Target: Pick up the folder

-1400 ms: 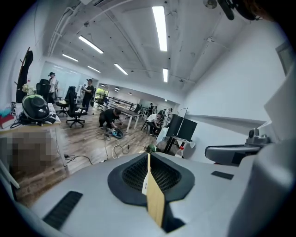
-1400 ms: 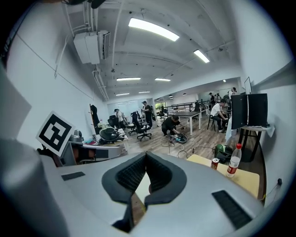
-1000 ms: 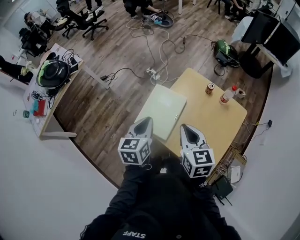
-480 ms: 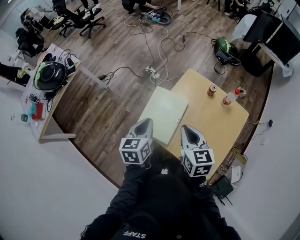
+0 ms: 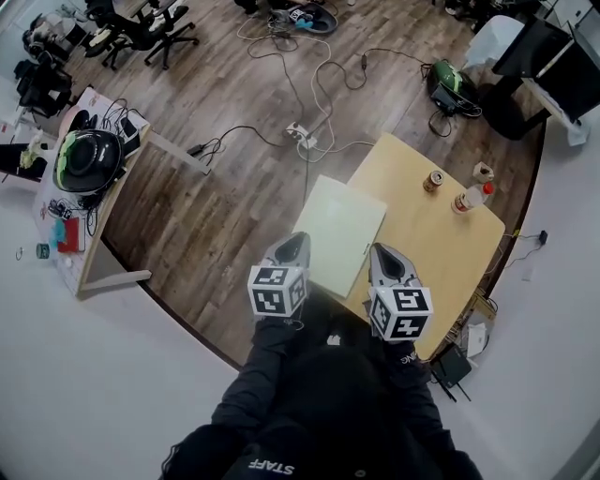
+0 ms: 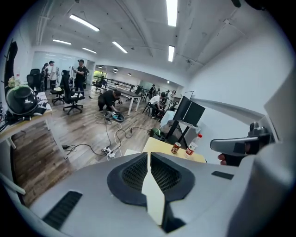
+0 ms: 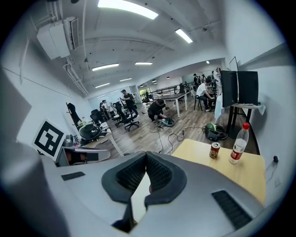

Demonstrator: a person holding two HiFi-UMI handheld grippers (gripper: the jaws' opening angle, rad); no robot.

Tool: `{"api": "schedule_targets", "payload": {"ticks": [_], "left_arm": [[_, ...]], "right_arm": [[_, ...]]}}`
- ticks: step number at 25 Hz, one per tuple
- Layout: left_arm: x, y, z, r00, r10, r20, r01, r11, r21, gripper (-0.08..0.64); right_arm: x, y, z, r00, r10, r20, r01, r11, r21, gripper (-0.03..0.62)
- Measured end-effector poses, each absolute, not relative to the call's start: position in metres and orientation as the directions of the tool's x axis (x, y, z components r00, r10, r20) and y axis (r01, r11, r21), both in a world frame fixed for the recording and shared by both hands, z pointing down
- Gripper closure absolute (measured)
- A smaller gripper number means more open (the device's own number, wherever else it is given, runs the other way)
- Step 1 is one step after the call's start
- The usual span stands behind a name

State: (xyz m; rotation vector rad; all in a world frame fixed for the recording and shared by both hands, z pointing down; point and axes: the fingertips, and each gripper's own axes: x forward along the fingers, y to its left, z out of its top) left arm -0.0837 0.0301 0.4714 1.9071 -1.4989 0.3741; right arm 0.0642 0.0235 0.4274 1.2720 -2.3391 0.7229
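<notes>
Head view: your left gripper (image 5: 294, 241) and right gripper (image 5: 379, 251), both clenched and empty, hover by the folder's (image 5: 343, 223) near edge; it lies overhanging the table (image 5: 441, 253).

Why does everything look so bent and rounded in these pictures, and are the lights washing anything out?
Head view: a wide lens bows the wooden floor and the table edges into curves; the light is even. Left gripper view: a round frame with dark corners, ceiling lights blown white. Right gripper view: the same round frame, ceiling strip glaring, yet the bottle is sharp.
</notes>
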Motion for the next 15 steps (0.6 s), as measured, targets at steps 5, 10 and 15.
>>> {"api": "schedule_targets", "payload": {"ticks": [5,10,15], "left_arm": [[-0.090,0.012,0.510,0.322,-0.694,0.644,-0.937,-0.135,0.322,0.514],[-0.100,0.003,0.548,0.333,-0.645,0.688,-0.934,-0.123,0.336,0.514],[-0.106,-0.001,0.572,0.343,-0.606,0.717,-0.930,-0.112,0.350,0.514]], "right_arm": [[0.061,0.006,0.449,-0.492,-0.644,0.586,-0.867,0.423,-0.263,0.569],[0.058,-0.003,0.470,-0.483,-0.622,0.617,-0.872,0.408,-0.271,0.569],[0.054,-0.006,0.488,-0.473,-0.599,0.646,-0.876,0.397,-0.274,0.569]]}}
